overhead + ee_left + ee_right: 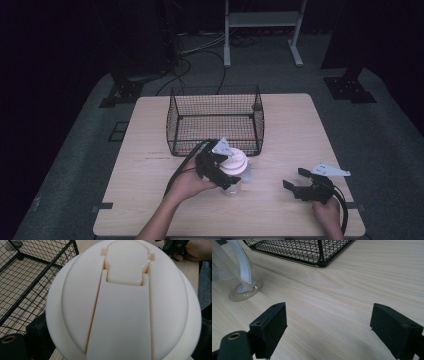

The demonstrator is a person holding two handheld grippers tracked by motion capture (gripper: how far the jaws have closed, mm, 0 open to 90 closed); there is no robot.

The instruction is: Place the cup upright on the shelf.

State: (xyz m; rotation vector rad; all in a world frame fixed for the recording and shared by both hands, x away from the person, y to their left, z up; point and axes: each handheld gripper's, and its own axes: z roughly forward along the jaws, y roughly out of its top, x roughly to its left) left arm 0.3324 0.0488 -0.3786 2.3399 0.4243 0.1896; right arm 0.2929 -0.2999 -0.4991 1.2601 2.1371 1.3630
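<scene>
The left claw (225,167) is clamped on the cream lid (234,163) of a clear bottle (235,186), which stands upright on the desk (290,130) just near of the black wire basket (215,120). In the high view the person's left hand (190,184) holds this claw from the left, tilted down over the bottle's top, with its cable looping back toward the basket's near left corner. In the left gripper view the lid (125,302) is a round dome with a raised flip tab running down its middle, and 2 black jaws press against its left and right edges; the basket (30,277) shows to the left behind it.

The right claw (296,181) sits low over the near right part of the desk, well apart from the bottle, held by the right hand (327,210). Its jaws are spread wide with nothing between them; in the right gripper view bare wood grain shows in the gap. That view also shows the bottle's clear base (242,288) resting on the desk at the far left, with a white strap (242,262) hanging down inside or against it, and the basket's near corner (319,255) beyond. The basket's mesh floor is bare wood seen through wire.
</scene>
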